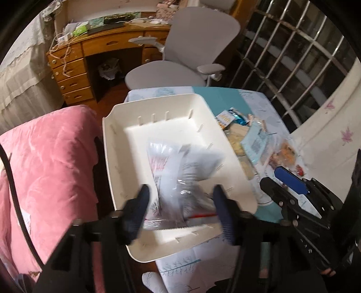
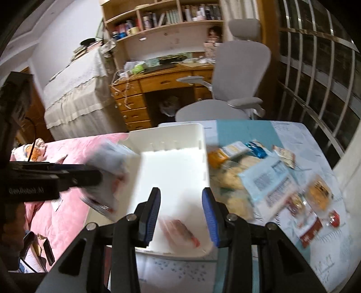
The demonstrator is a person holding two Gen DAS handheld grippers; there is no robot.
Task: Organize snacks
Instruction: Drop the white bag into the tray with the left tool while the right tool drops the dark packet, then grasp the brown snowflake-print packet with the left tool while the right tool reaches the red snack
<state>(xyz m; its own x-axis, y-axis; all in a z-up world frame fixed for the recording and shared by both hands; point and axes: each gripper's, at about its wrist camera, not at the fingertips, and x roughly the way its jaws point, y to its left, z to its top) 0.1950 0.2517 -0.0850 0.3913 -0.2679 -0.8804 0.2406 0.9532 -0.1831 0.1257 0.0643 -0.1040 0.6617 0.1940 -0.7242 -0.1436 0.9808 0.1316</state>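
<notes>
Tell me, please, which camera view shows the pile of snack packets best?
The right wrist view: the snack packets spread across the tablecloth beside the white bin. The left wrist view squeezes them behind the bin's right rim.

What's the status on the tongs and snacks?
Left tongs open, blurred clear snack bag between them over white plastic bin. Right tongs open, empty. Loose snack packets remain.

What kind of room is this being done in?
Most likely a bedroom that doubles as a study: a pink quilt beside the table, a wooden desk with a bookshelf above it, and a grey office chair.
</notes>
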